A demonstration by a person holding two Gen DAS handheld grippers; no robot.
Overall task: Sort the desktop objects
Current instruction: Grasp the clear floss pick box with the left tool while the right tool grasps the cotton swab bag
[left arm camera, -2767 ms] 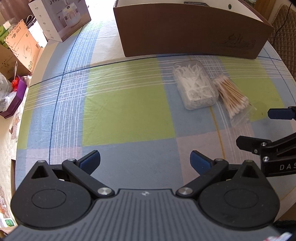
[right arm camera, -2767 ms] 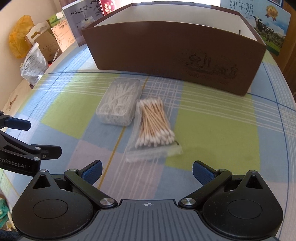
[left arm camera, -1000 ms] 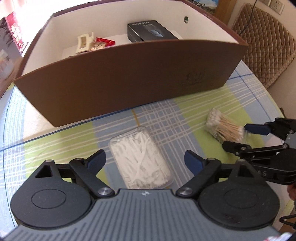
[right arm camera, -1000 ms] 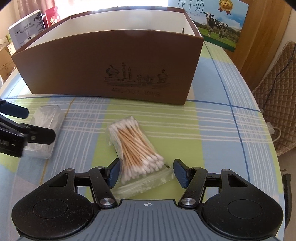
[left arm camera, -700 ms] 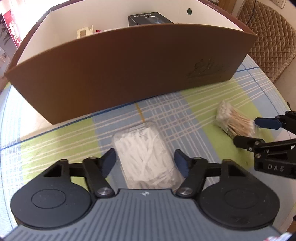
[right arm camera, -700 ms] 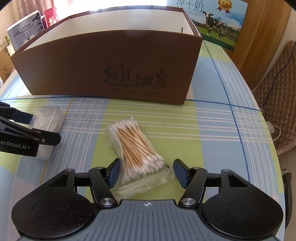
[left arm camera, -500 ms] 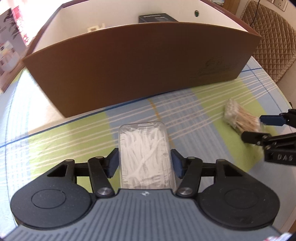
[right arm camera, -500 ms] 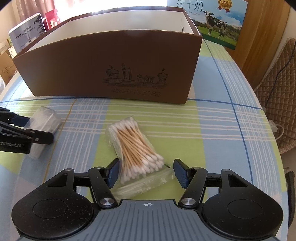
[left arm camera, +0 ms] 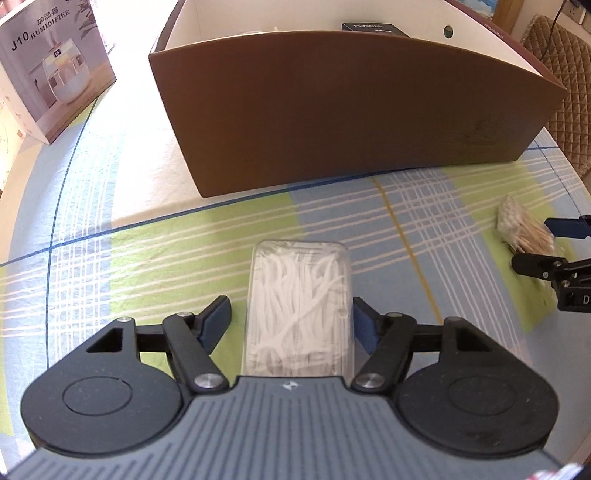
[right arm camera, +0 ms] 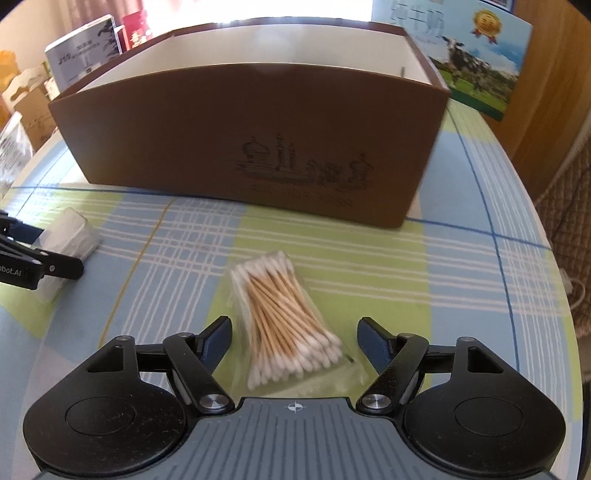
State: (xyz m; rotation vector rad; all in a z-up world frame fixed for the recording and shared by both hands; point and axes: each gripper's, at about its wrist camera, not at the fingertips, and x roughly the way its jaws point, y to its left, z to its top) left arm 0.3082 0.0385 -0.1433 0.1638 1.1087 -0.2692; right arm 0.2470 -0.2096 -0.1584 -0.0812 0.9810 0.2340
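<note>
1. The left tongs stand partly open around a clear box of floss picks. The right blue pad sits at the box's side, while the left pad stands a little off it, so nothing is clamped.
2. The floss box lies flat on the checked worktop, near the front wall of the brown cardboard box.
3. The right tongs are wide open, with both pads clear of the bag of cotton swabs lying between them on the worktop.
4. In the right wrist view the floss box shows at the far left, between the left tongs' fingers.
5. A black carton lies inside the brown box; a humidifier carton stands at the far left.
</note>
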